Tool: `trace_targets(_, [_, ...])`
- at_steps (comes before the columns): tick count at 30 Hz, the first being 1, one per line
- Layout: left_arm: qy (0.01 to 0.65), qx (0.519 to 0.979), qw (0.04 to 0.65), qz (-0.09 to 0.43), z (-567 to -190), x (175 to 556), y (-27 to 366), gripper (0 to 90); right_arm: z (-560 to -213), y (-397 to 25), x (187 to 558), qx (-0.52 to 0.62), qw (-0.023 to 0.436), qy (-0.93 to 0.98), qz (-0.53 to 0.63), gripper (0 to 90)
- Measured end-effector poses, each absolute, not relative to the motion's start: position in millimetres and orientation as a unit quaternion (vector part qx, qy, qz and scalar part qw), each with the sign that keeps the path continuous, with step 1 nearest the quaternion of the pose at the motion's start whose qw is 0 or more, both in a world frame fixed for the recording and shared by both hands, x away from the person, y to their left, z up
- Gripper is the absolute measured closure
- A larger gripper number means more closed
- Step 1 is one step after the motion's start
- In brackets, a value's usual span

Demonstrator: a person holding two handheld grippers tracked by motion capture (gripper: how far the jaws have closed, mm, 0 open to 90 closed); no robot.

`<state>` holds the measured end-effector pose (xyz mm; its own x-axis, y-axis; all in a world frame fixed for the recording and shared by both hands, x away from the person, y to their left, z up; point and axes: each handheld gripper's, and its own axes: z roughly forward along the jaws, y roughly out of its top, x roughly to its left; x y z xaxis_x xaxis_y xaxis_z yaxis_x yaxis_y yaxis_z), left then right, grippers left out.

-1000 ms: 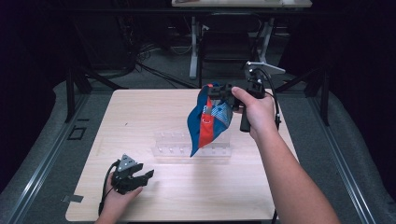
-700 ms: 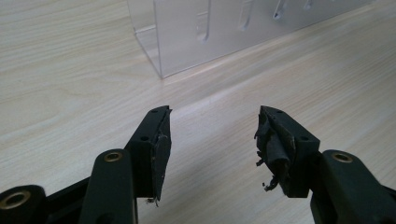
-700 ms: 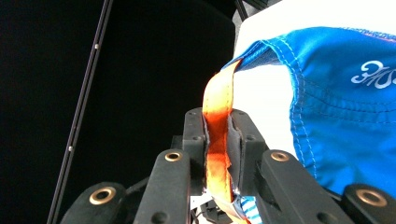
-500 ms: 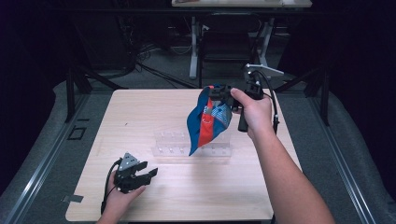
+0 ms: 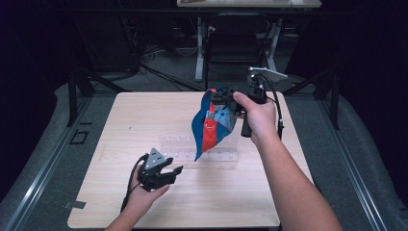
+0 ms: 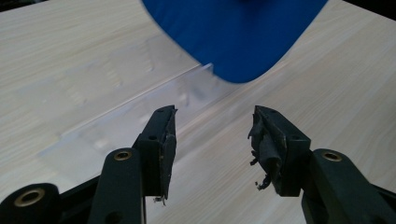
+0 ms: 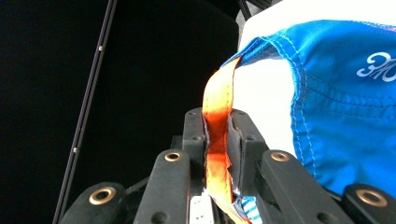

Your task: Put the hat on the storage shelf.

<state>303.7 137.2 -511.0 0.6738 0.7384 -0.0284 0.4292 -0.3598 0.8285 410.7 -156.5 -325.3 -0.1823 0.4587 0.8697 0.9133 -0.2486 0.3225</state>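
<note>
The left gripper (image 5: 169, 172) is edging, spread wide, toward the soft, light blue bag (image 5: 211, 125) dangling by its orange strap (image 7: 218, 126), which the right gripper (image 7: 218, 140) is pinching above the desk's (image 5: 144, 110) middle, its free bottom corner offering the best hold.

There are two tools, one in each of the person's two hands: the left tool (image 5: 166, 172) low over the near part of the bench, the right tool (image 5: 222, 98) raised above its far side. One bench (image 5: 144, 115) of pale wood carries the things. One blue cloth bag (image 5: 211, 125) hangs in the air, with one orange strap (image 7: 217, 116) at its top. One clear plastic tray (image 5: 178, 147) lies on the bench beneath the bag. Two cables show, one trailing from each tool. Beyond the bench stands one more table (image 5: 250, 4) at the far edge.
</note>
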Motion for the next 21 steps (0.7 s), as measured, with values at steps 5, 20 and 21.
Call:
trace_targets(5, [0.348, 0.811, 0.431, 0.188, -504, 310, 107, 55.1, -326, -155, 410, -0.600, 0.222, -0.572, -0.514, 78.2])
trace_targets(20, [0.336, 0.818, 0.423, 0.195, -503, 317, 82, 68.0, -326, -155, 408, -0.595, 0.226, -0.576, -0.513, 78.2])
trace_targets(21, [0.337, 0.819, 0.423, 0.192, -503, 319, 81, 68.9, -326, -155, 408, -0.596, 0.226, -0.575, -0.514, 78.2])
